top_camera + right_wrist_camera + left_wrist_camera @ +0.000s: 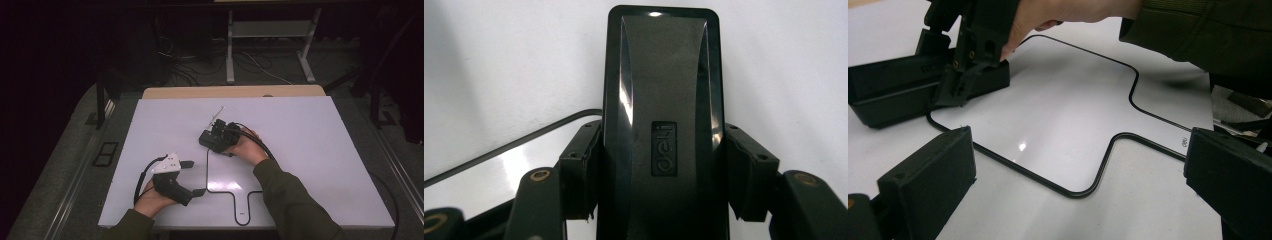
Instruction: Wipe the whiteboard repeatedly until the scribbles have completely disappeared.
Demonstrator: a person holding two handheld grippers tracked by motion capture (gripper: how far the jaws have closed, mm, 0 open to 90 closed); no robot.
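clearly the right gripper [659,200] clamps the black eraser [661,115] near the whiteboard's [320,150] middle to wipe; left gripper [1073,190] idles, jaws apart.

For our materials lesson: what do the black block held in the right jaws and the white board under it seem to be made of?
Black block: probably moulded plastic, semi-gloss; sharp light streaks and an embossed "deli" logo show.
White board: smooth, glossy, possibly laminate or coated board; it mirrors a light spot. Its exact material stays uncertain.

R gripper [214,136] jaws clamped, L gripper [192,177] jaws apart
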